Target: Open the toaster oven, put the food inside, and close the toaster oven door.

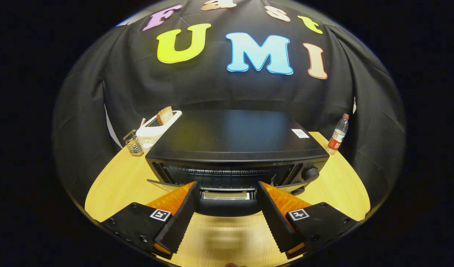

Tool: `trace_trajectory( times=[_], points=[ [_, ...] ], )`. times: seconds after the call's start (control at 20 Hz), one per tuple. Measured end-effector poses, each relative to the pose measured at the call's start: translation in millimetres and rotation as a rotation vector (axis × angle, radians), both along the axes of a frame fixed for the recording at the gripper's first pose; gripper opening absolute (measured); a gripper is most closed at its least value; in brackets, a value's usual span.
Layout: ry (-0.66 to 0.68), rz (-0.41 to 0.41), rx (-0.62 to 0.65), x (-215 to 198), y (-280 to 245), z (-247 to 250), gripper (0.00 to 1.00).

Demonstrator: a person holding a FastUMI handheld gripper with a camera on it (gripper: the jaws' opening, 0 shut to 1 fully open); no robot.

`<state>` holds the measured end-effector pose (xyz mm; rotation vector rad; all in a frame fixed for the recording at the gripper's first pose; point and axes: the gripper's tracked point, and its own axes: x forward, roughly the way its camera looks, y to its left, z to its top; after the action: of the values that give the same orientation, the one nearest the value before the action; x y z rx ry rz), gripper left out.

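tongs (227, 193) spread wide, fingers apart, level.

Black toaster oven (234, 139) on the wooden table, door (227, 198) hanging open, racks showing.

my claw (229, 193) hangs open above a smooth wooden table (112, 185); the toaster oven (234, 137) has a glossy top, the wall (101, 92) is matt cloth.

Your gripper (227, 207) fingers, spread wide, cover both ends of the toaster oven (236, 148) door handle (227, 205). The oven's interior is too dark to tell; the bottle (338, 134) label is too small.
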<state>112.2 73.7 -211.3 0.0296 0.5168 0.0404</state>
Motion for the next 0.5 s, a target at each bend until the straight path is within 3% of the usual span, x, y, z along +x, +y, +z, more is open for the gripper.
trace_trajectory(
  times=[0.5],
  points=[
    [0.128, 0.022, -0.044, -58, 0, -51, 0.99]
  ],
)
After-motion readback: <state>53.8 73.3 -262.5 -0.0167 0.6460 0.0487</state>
